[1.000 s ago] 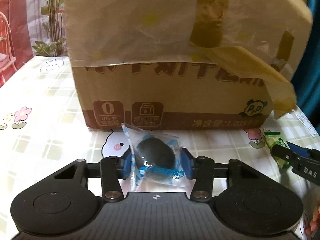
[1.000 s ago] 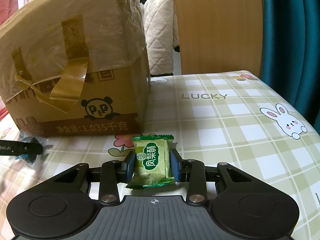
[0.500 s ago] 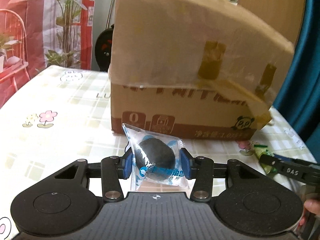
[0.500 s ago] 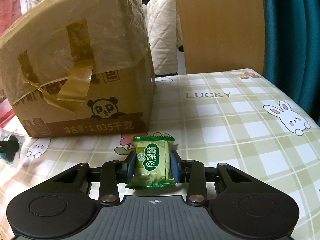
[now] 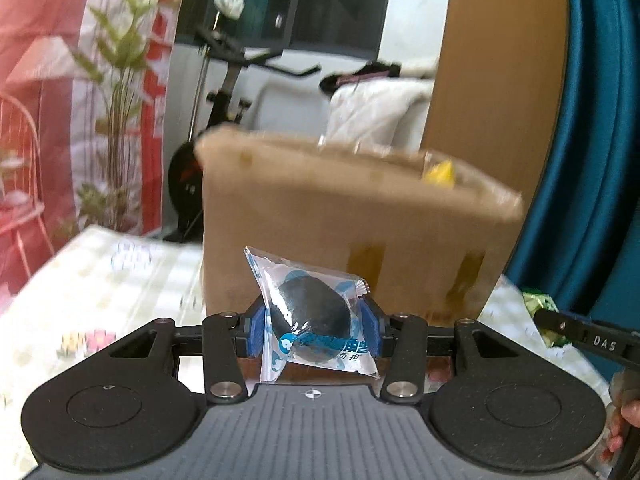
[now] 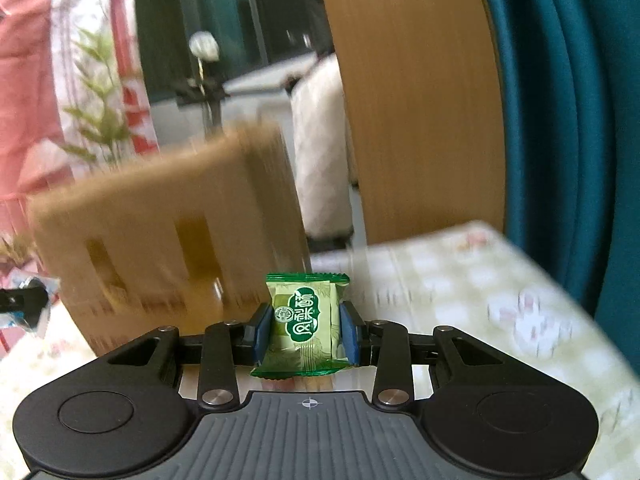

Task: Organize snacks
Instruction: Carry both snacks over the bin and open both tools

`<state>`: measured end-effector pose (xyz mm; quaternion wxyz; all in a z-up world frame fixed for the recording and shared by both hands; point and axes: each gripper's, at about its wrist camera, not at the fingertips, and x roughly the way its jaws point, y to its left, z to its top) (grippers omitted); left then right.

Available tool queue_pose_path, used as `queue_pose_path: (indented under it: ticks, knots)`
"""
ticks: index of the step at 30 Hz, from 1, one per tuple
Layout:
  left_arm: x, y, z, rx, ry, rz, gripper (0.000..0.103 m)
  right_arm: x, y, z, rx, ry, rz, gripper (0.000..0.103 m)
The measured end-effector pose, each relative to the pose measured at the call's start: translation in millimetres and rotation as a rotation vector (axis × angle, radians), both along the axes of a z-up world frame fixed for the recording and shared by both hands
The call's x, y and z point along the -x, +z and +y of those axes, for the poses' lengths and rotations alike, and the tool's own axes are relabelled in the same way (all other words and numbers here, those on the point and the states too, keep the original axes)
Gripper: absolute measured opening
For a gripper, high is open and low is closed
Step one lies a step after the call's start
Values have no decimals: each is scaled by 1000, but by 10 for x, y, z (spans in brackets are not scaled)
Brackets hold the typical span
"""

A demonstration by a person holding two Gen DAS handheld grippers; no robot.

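Between the blue pads of the left claw (image 5: 314, 330) sits a clear packet with a dark round snack (image 5: 308, 316) inside — pinched across its middle, held up off the desk (image 5: 100, 280) in front of the cardboard box (image 5: 352, 220). The right claw (image 6: 307, 334) pinches a small green packet (image 6: 305, 320) the same way, upright, its crimped ends sticking out above and below the pads. Both look very light, so weight is no worry; the film is the trouble. It is probably slick and crinkly, and the clear packet has loose, air-filled corners that would fold or slide if gripped there. The firm lump in the middle is the sensible place to hold, as both claws do — the pads bear on the filling through the wrapper, not on empty film. The dark piece seems fairly solid; the green one looks like a soft cake or pastry, which too hard a squeeze might crumble. The box top appears open, with something yellow (image 5: 439, 171) showing at its rim, so I judge it the likely place for both, let go from low over the opening.
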<state>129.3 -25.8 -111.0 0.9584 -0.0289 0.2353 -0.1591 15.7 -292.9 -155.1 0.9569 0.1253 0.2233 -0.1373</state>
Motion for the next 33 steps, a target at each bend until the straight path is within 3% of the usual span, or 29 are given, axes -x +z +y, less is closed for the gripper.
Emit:
queue_pose_path:
  ticks: [8,17,24,29,33]
  knots:
    - [-113,438,-53,3,-15,-130,50,-214,644,14,71,74,-152,33]
    - [-543,735,-213,-25,-30,-187,50,-923,1114,101,136,195,-183,33]
    - [-1122,570,-233,-37,-14,-77,50,-1579,972,311,147,259,-76,33]
    - [-1302,467,-256,-84,-18,-37,50,-1855,830,354,133,253,-6,33]
    - [-1311,445,-190,-61,-36,4,61,-1833,818,340,131,247,12,39]
